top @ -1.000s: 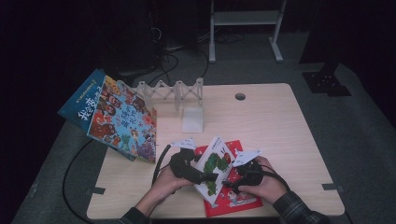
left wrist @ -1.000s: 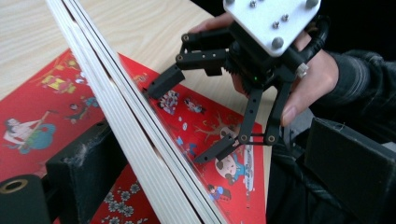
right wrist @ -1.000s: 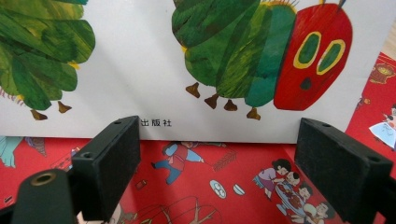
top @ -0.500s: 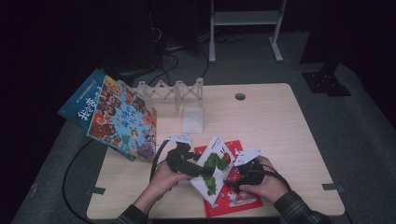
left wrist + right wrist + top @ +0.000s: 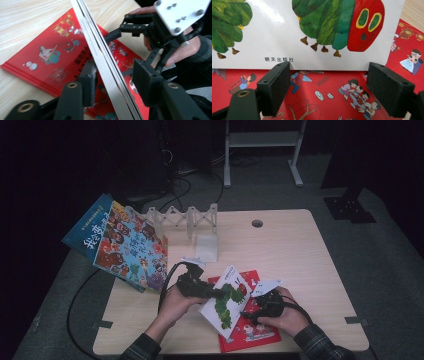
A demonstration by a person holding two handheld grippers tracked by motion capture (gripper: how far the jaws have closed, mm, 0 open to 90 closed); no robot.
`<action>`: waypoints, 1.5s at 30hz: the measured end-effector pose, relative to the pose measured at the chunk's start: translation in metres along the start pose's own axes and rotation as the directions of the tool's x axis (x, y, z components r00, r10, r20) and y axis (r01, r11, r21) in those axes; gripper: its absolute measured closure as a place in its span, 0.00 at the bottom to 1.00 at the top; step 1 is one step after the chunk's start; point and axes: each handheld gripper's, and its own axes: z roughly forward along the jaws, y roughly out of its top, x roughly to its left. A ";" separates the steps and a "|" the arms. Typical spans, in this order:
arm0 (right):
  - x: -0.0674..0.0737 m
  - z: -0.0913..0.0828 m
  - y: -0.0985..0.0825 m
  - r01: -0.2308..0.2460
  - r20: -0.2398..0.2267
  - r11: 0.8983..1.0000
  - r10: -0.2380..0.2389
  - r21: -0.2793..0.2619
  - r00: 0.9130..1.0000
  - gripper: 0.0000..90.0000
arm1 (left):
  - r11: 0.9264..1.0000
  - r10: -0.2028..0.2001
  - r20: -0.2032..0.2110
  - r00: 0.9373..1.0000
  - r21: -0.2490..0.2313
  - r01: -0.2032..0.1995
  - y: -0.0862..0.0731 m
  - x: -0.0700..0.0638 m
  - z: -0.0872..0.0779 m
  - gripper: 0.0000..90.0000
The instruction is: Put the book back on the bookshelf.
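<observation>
A white picture book with a green caterpillar (image 5: 225, 307) stands tilted on its edge over a red picture book (image 5: 252, 332) lying flat on the table. My left gripper (image 5: 219, 294) reaches it from the left. In the left gripper view the white book's page edge (image 5: 100, 50) runs between the jaws of the left gripper (image 5: 117, 75), which have just been closing. One pad (image 5: 90, 81) touches the book and the other stands off it. My right gripper (image 5: 329, 85) is open, its pads wide apart over the red book (image 5: 324, 100), just under the white cover (image 5: 287, 32).
A large colourful book (image 5: 120, 245) leans off the table's left edge. A white folding rack (image 5: 185, 217) and a white block (image 5: 206, 247) stand at the back. A cable hole (image 5: 257, 223) lies in the tabletop beyond. A black cable (image 5: 75, 305) trails off the left.
The left gripper's jaws have drawn in around the white book's edge. The left hand shifted only slightly, and the right hand kept still.
</observation>
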 end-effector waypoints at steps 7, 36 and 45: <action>0.000 0.000 0.000 0.000 0.001 1.000 0.000 0.000 1.000 0.20 | 0.999 0.014 -0.043 0.999 0.031 -0.013 0.003 -0.003 0.001 0.71; -0.113 -0.037 -0.056 -0.334 0.333 0.938 0.344 -0.089 0.878 0.20 | 0.999 -0.013 -0.027 1.000 0.032 0.014 0.013 -0.008 0.000 0.80; -0.115 -0.036 -0.059 -0.351 0.343 0.929 0.370 -0.116 0.864 0.17 | 0.999 0.038 -0.055 0.998 0.025 -0.037 0.016 -0.013 -0.012 0.85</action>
